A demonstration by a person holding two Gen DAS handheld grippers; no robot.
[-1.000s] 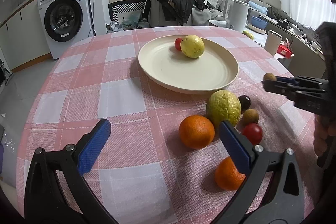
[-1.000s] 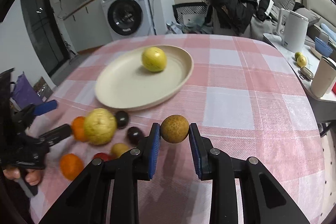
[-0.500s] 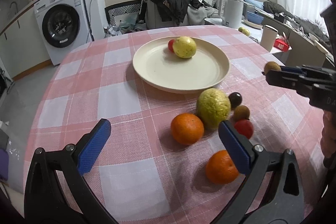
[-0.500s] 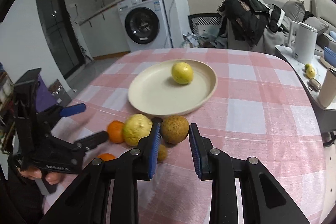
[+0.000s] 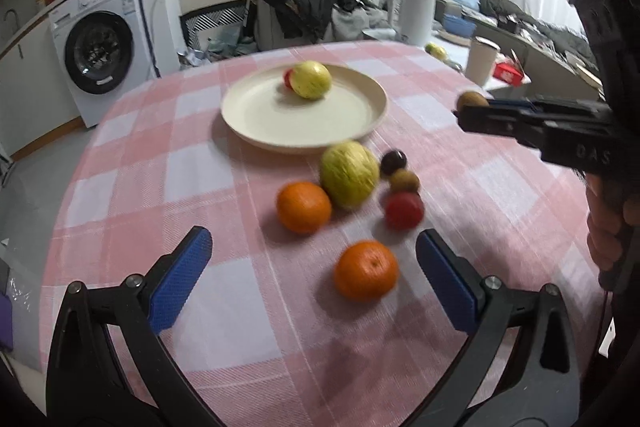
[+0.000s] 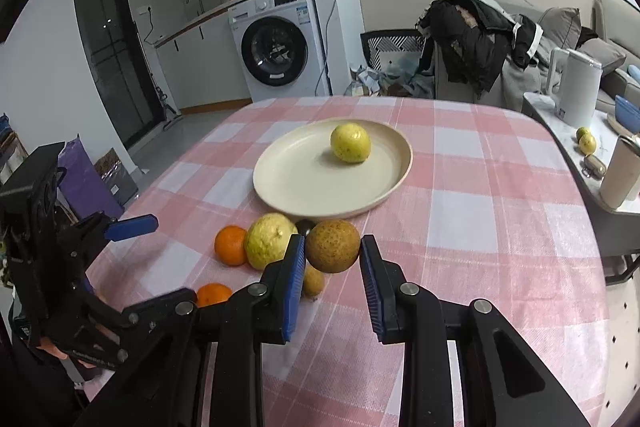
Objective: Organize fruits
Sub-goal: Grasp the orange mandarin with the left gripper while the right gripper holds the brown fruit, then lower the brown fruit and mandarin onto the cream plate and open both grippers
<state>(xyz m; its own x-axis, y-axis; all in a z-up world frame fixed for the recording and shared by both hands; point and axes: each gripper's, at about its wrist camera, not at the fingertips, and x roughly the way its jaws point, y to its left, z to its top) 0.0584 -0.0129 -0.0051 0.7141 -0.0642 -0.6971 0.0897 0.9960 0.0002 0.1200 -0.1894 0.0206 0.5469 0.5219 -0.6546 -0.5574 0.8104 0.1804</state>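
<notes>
My right gripper (image 6: 332, 263) is shut on a brown speckled round fruit (image 6: 332, 246) and holds it above the table; it also shows in the left wrist view (image 5: 472, 101). My left gripper (image 5: 314, 281) is open and empty, low over the near table. A cream plate (image 5: 260, 115) holds a yellow fruit (image 5: 311, 79) and a small red fruit (image 5: 287, 78). In front of the plate lie two oranges (image 5: 304, 206) (image 5: 366, 270), a large yellow-green fruit (image 5: 349, 174), a dark plum (image 5: 393, 162), a small brown fruit (image 5: 404, 181) and a red fruit (image 5: 404, 210).
The round table has a pink checked cloth (image 6: 480, 227). A side counter on the right holds a white kettle (image 6: 576, 87) and a cup (image 6: 620, 173). A chair piled with dark clothes (image 6: 472, 31) and a washing machine (image 6: 276, 47) stand behind the table.
Both grippers have risen and drawn back from the table. The right gripper still holds the brown fruit. The fruits on the table have not moved.
</notes>
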